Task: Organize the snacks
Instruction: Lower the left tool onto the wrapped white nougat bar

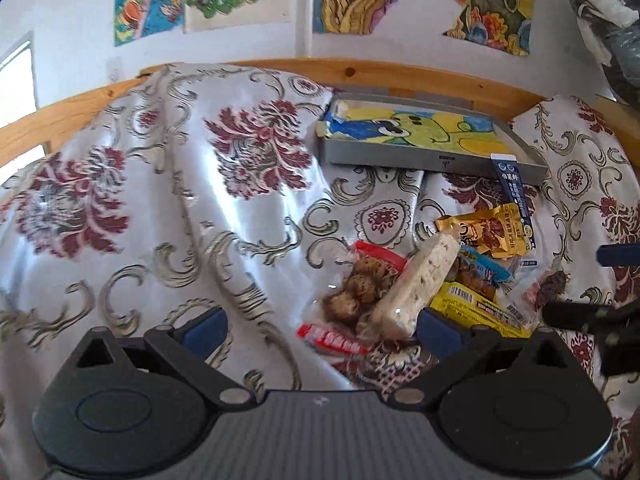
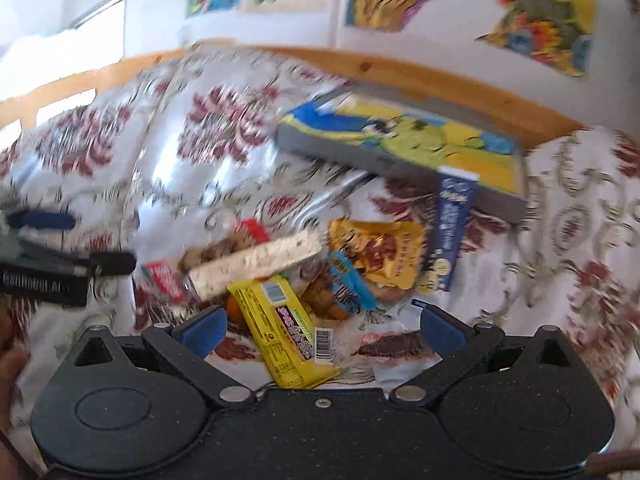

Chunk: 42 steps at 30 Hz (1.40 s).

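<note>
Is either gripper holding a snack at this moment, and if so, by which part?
Nothing is held. The left gripper and right gripper are both open above the snack pile, with no packet between their fingers.

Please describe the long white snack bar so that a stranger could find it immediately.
Below the shallow grey box on the floral cloth lies a snack pile. The white bar lies diagonally atop it, between the brown-ball bag and the yellow packet. It alone is pale and speckled.

Motion blur perhaps hides the blue packet's (image 2: 452, 232) print.
</note>
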Motion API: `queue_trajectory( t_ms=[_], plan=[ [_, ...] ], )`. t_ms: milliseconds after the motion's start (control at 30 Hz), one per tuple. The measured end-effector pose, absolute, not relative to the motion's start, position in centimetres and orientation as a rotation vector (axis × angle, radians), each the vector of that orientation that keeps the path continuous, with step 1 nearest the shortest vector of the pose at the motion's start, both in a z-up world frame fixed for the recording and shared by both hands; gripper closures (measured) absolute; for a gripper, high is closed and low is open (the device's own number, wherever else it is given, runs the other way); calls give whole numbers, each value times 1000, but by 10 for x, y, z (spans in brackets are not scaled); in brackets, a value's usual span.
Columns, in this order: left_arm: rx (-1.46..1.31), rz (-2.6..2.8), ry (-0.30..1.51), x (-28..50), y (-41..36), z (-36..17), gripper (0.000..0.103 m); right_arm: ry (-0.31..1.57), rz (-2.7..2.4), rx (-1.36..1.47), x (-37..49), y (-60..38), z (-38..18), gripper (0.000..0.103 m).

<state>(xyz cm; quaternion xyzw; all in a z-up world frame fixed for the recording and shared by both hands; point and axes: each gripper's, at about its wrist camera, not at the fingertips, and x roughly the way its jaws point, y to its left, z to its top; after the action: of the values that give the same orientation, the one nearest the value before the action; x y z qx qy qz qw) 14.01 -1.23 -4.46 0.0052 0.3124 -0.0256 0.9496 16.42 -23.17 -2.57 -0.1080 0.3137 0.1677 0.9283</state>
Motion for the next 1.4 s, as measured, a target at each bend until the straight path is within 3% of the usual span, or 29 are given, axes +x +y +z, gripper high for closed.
queue_trajectory(
  t_ms=[533,767,1167,1400],
  plan=[
    [51,-286,768,214,-19,-59,0,719,629,-334,208,-219,-56,1],
    [9,-432,813,240,-24,-62,1,792,601,-223,229,-230,-65,1],
    [-52,-689,905,271,-24,-63,12,806,662,-168,238,-229,-71,27],
    [-159,-693,985,290,-11,-69,31,812,696,-173,238,-225,-74,41]
  ],
)
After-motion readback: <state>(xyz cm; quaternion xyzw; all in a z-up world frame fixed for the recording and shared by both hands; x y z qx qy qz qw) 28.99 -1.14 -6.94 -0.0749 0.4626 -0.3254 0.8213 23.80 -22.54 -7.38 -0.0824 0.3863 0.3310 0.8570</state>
